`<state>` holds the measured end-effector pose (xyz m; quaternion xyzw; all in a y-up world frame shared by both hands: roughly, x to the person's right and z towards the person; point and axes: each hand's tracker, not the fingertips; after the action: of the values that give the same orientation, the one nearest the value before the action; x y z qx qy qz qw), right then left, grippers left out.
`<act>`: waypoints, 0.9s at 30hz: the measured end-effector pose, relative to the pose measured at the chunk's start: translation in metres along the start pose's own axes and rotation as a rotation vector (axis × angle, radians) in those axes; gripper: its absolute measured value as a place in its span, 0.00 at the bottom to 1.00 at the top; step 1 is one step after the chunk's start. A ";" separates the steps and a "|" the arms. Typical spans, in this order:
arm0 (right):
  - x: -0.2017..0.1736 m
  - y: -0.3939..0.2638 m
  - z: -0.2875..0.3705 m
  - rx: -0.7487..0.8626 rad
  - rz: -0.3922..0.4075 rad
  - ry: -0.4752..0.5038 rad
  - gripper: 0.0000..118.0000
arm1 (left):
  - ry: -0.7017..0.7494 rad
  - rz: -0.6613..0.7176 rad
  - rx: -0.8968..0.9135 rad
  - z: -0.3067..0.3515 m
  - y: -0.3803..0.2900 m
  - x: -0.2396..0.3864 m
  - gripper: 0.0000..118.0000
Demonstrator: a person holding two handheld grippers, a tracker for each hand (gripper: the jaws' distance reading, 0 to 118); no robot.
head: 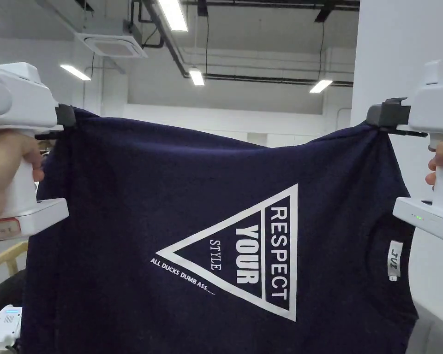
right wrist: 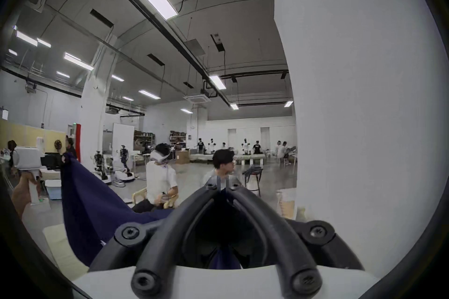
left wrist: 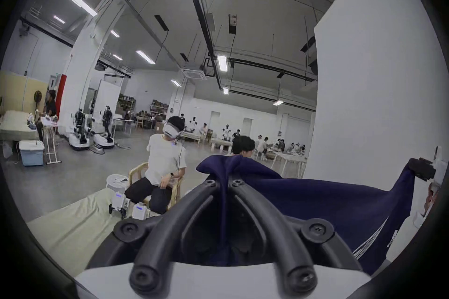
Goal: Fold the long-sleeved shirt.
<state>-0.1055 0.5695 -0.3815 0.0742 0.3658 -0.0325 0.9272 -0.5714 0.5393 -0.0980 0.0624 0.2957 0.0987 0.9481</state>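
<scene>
A navy shirt (head: 137,221) with a white triangle print hangs spread in the air in the head view, turned sideways with its collar tag at the right. My left gripper (head: 61,120) is shut on its upper left corner, and my right gripper (head: 386,120) is shut on its upper right corner. In the left gripper view the navy shirt (left wrist: 315,197) is pinched between the shut jaws of the left gripper (left wrist: 224,183) and stretches to the far right gripper (left wrist: 421,169). In the right gripper view the shirt (right wrist: 92,209) runs from the right gripper (right wrist: 223,184) to the left gripper (right wrist: 63,158). The sleeves are hidden.
A pale covered table (left wrist: 73,221) lies below the shirt. A white pillar (head: 400,55) stands close on the right. A seated person with a headset (left wrist: 165,158) on a wooden chair and another person (left wrist: 243,146) are just beyond the table; robots and more people fill the hall behind.
</scene>
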 end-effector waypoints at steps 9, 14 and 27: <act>0.004 0.047 -0.100 0.052 0.036 -0.079 0.00 | 0.059 -0.050 0.039 -0.102 0.052 0.020 0.07; 0.006 0.048 -0.156 0.079 0.051 -0.084 0.00 | 0.075 -0.008 0.053 -0.161 0.063 0.020 0.07; 0.011 0.039 -0.211 0.229 0.054 -0.099 0.00 | 0.093 -0.074 0.180 -0.223 0.067 0.017 0.07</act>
<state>-0.2354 0.6417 -0.5365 0.1876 0.3116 -0.0528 0.9300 -0.6953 0.6212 -0.2774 0.1317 0.3492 0.0396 0.9269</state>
